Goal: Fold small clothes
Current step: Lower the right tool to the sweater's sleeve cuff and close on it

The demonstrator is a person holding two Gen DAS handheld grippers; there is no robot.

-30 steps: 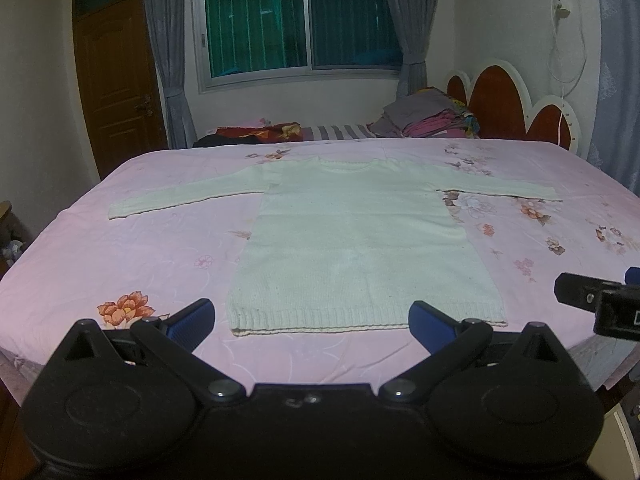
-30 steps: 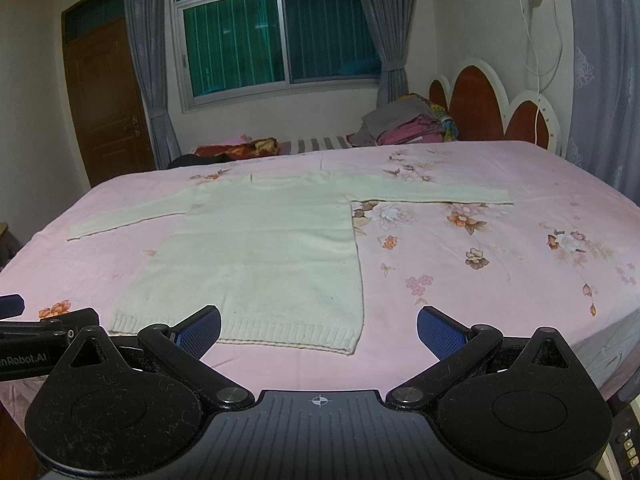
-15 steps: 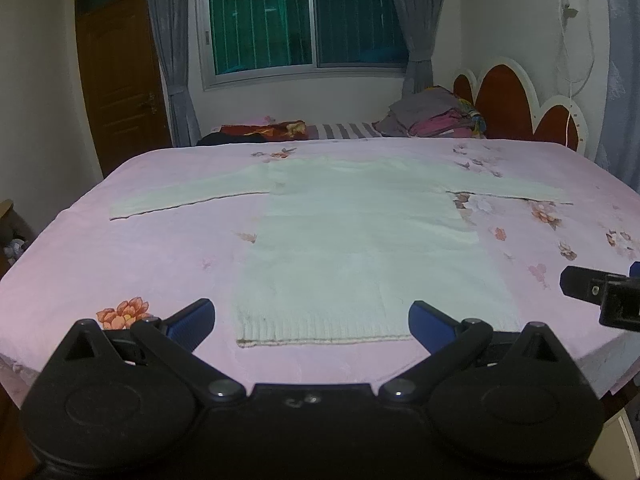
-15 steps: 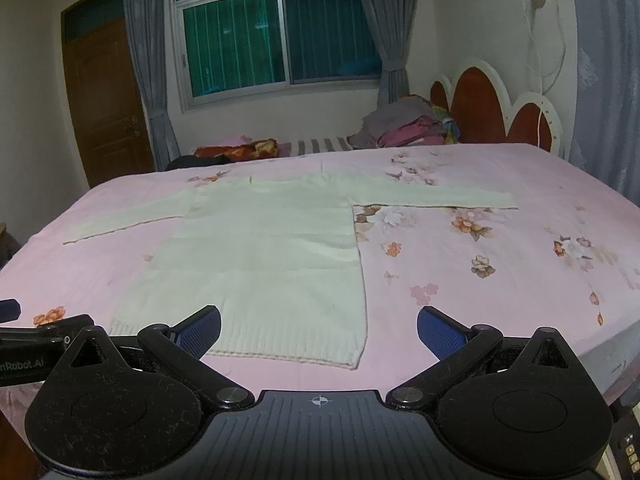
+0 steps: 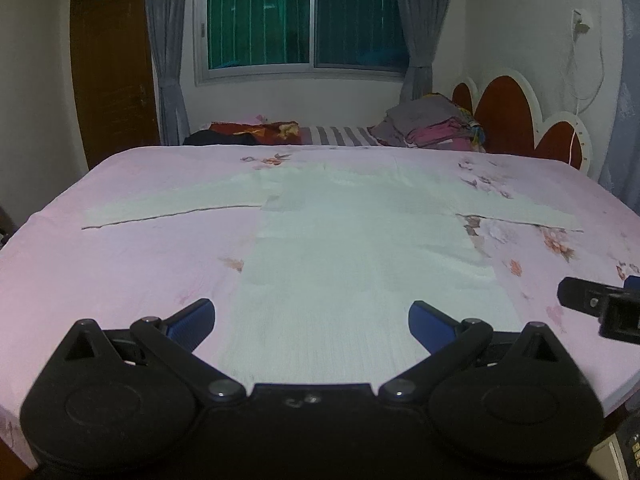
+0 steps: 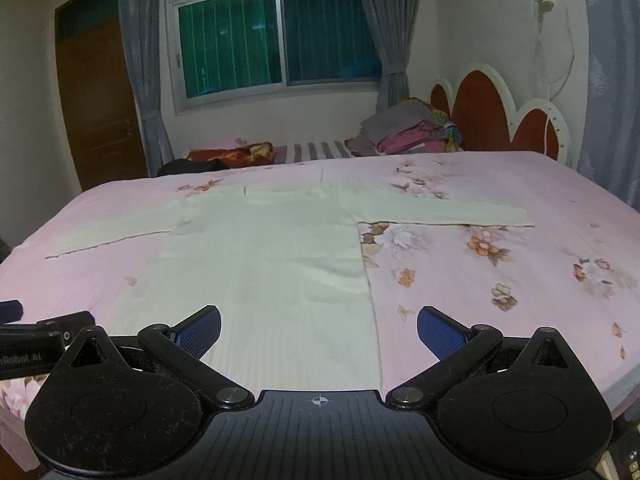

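Observation:
A pale cream long-sleeved sweater (image 5: 360,248) lies flat on the pink floral bed (image 5: 120,272), sleeves spread left and right, hem toward me. It also shows in the right wrist view (image 6: 264,264). My left gripper (image 5: 312,322) is open and empty, just above the hem's middle. My right gripper (image 6: 319,330) is open and empty above the hem's right corner. The hem itself is hidden behind both gripper bodies. The right gripper shows at the right edge of the left wrist view (image 5: 600,304), and the left gripper shows at the left edge of the right wrist view (image 6: 40,336).
A pile of folded clothes (image 5: 432,128) lies at the bed's far right by the red headboard (image 5: 516,120). Dark and red clothes (image 5: 248,132) lie at the far edge under the window. A brown door (image 5: 112,80) stands at the left.
Both grippers have moved forward and lower toward the sweater's hem, which is now hidden under them. Both stayed open.

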